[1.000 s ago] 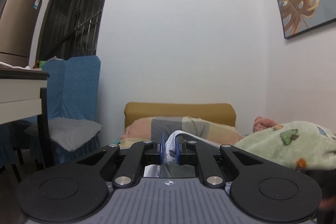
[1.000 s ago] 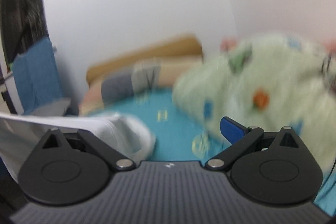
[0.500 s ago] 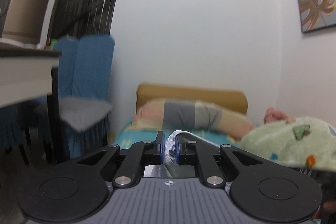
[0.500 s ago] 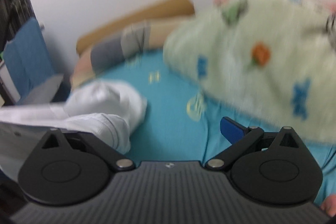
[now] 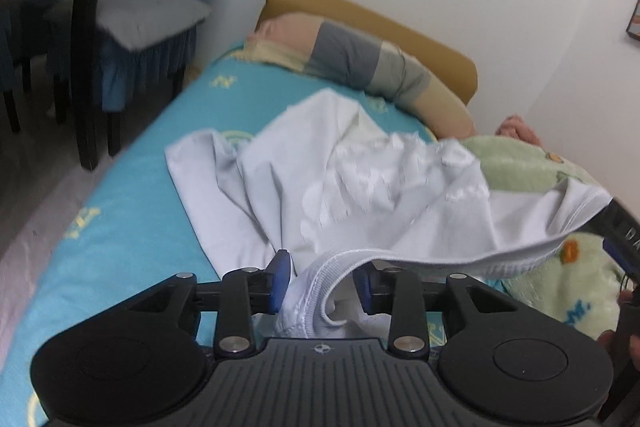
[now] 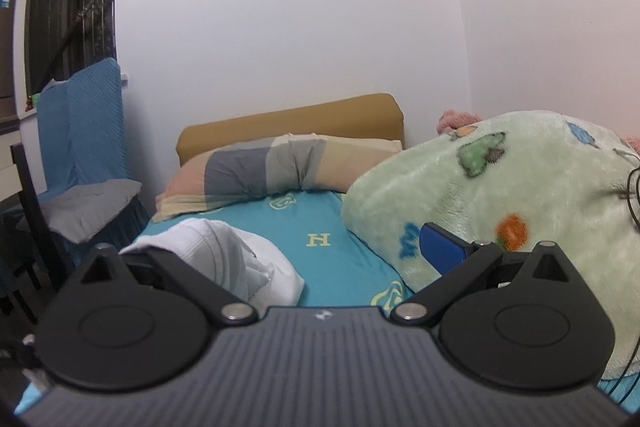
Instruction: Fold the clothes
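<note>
A white T-shirt [image 5: 340,171] lies spread and rumpled on the teal bed sheet [image 5: 120,211]. Its ribbed collar hangs loose between the blue pads of my left gripper [image 5: 322,279], whose jaws stand apart. In the right wrist view a bunched part of the shirt [image 6: 224,255] lies over the left side of my right gripper [image 6: 288,259], hiding its left finger. The right blue pad [image 6: 442,253] stands far out, so that gripper is open.
A striped pillow [image 6: 280,167] lies against the mustard headboard [image 6: 288,119]. A pale green fleece blanket [image 6: 500,195] is piled on the bed's right side. A blue-covered chair with a grey cushion [image 5: 148,15] and a dark table leg [image 5: 86,39] stand left of the bed.
My left gripper has tipped down toward the bed and its jaws have opened, letting the collar go slack. The shirt now lies spread on the sheet. The right gripper has steadied, still open.
</note>
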Action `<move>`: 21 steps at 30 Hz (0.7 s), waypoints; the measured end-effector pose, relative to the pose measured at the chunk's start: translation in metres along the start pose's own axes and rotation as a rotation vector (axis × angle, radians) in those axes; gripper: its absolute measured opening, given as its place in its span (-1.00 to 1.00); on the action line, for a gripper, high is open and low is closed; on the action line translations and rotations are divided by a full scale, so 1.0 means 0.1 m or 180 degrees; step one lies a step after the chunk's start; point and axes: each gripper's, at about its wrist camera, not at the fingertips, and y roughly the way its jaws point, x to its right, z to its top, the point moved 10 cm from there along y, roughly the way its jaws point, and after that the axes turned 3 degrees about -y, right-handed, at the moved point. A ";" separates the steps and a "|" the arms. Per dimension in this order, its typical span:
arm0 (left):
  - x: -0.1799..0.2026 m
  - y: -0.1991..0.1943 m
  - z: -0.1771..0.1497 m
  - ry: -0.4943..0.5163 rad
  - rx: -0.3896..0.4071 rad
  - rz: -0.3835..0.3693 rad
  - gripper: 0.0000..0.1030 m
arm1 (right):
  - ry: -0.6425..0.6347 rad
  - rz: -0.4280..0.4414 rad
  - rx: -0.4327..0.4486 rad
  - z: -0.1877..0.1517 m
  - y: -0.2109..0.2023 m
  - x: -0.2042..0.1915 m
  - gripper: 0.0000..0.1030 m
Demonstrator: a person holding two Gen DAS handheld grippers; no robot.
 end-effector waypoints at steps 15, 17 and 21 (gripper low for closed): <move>-0.31 -0.45 0.30 0.0011 0.0763 0.0992 0.30 | -0.0185 -0.0151 0.0103 0.42 -0.17 0.04 1.00; -0.20 -0.73 0.53 0.0054 0.1127 0.1012 0.30 | -0.0251 -0.0168 0.0098 0.51 -0.20 0.02 1.00; 0.09 -1.54 1.06 0.0020 0.1808 0.0894 0.17 | -0.0381 -0.0203 0.0088 0.69 -0.28 0.00 1.00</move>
